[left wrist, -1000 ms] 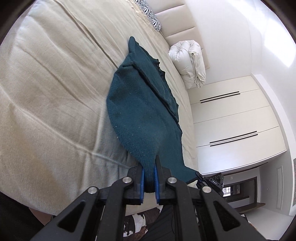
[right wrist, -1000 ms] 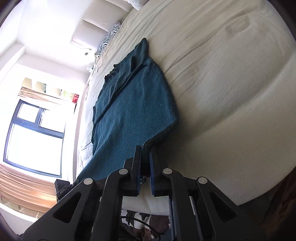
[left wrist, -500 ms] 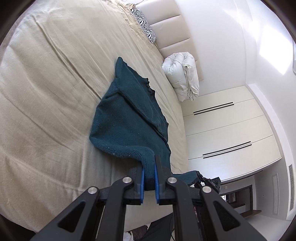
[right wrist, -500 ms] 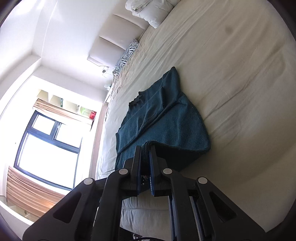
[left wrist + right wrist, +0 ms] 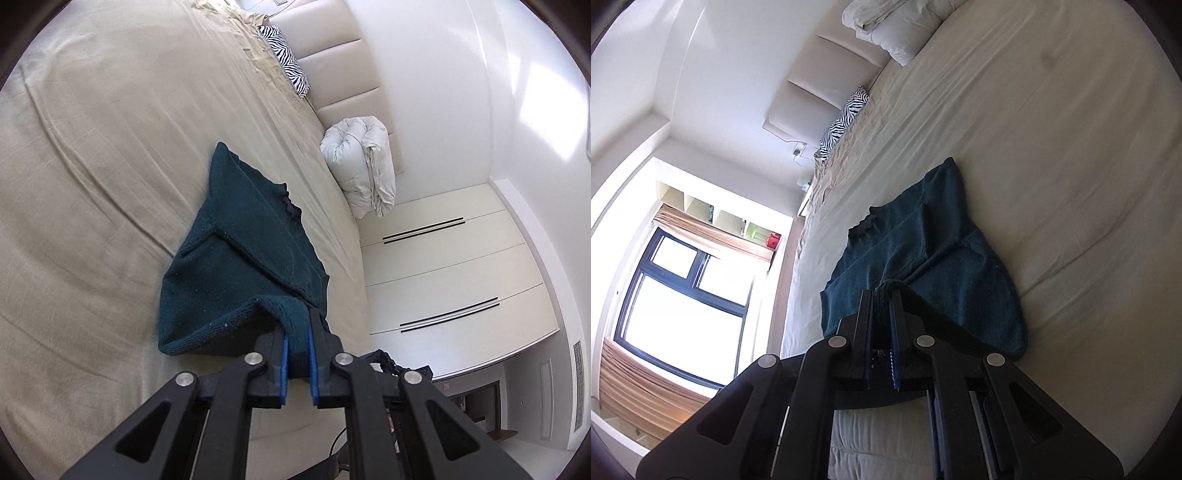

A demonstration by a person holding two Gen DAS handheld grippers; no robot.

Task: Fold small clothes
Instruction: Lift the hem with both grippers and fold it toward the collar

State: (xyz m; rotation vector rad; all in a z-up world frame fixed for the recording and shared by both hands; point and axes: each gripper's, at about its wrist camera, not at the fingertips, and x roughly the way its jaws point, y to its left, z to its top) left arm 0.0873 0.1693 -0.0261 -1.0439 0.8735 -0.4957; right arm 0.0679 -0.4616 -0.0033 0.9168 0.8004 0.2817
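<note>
A dark teal knitted sweater (image 5: 236, 266) lies on the beige bed (image 5: 110, 166), its near hem lifted and doubled over toward the collar. My left gripper (image 5: 297, 332) is shut on one corner of that hem, and the knit bunches between the blue pads. In the right wrist view the same sweater (image 5: 938, 251) spreads ahead, collar toward the headboard. My right gripper (image 5: 882, 295) is shut on the other hem corner. The lifted edge hangs slack between the two grippers.
A folded white duvet (image 5: 362, 166) and a zebra-print pillow (image 5: 288, 59) lie by the padded headboard (image 5: 343, 74). White wardrobe doors (image 5: 443, 266) stand past the bed's far side. A bright window (image 5: 683, 302) is on the other side.
Both grippers have lifted the hem and carried it forward over the sweater toward the collar. The garment's lower part now folds over itself, and more of the bed shows around it.
</note>
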